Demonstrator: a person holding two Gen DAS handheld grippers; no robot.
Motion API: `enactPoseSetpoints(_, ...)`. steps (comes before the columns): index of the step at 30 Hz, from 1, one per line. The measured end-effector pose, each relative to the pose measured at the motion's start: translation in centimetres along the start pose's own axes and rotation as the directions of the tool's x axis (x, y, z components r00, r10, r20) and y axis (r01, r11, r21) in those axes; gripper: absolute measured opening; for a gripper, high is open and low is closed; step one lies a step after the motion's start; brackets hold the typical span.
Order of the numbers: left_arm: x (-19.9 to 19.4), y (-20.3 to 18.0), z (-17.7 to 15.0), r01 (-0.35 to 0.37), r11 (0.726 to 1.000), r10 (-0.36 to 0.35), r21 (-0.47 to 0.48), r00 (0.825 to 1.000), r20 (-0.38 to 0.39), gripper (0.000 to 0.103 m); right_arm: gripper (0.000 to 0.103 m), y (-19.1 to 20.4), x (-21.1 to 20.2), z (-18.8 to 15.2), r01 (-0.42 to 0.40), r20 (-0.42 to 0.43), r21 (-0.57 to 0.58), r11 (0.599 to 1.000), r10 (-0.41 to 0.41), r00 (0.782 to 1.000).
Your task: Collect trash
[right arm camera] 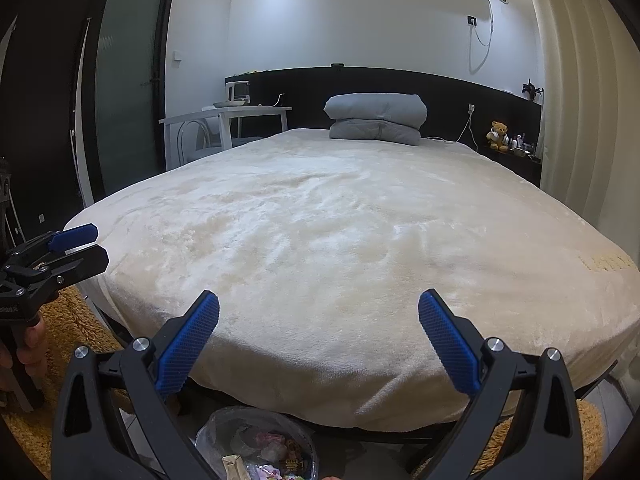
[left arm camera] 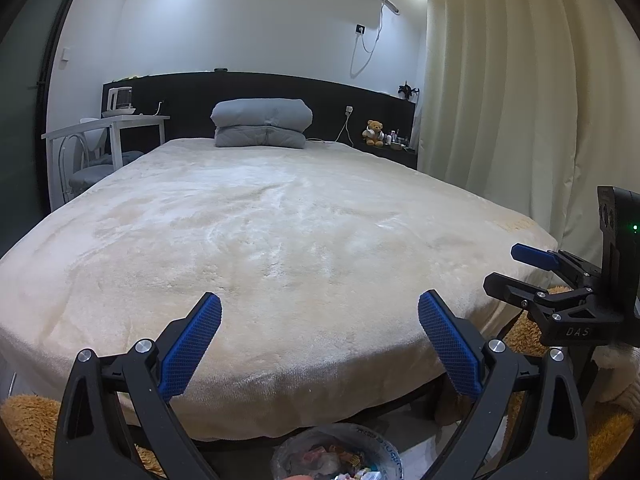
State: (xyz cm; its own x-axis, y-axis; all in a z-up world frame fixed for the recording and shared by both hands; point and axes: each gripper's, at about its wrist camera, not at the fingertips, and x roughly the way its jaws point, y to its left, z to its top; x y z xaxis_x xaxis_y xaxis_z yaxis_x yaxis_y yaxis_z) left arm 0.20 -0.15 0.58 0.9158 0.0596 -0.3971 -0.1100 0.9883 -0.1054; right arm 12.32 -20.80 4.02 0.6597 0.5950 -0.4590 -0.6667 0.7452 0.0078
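A bin lined with a clear bag (left arm camera: 338, 454) stands on the floor at the foot of the bed, with wrappers and crumpled trash inside; it also shows in the right wrist view as the bin (right arm camera: 258, 446). My left gripper (left arm camera: 320, 320) hovers above it, open, nothing between its blue pads. My right gripper (right arm camera: 319, 318) is open and empty too, over the bed's near edge. Each gripper shows in the other's view: the right gripper (left arm camera: 504, 266) at the right edge, the left gripper (right arm camera: 94, 246) at the left edge. No loose trash shows on the bed.
A large bed with a cream fleece cover (left arm camera: 280, 240) fills the view, a folded grey quilt (left arm camera: 262, 122) at its head. A white desk and chair (left arm camera: 108, 132) stand left, cream curtains (left arm camera: 520, 100) right. An orange shaggy rug (right arm camera: 68, 328) lies by the bed.
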Motion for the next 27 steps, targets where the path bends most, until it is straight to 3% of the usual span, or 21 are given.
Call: enactPoseSetpoints(27,-0.15,-0.28,-0.06,-0.002,1.0,0.002,0.002,1.0,0.004,0.097,0.098,0.67,0.45,-0.16,0.005,-0.009,-0.026,1.0,-0.005,1.0)
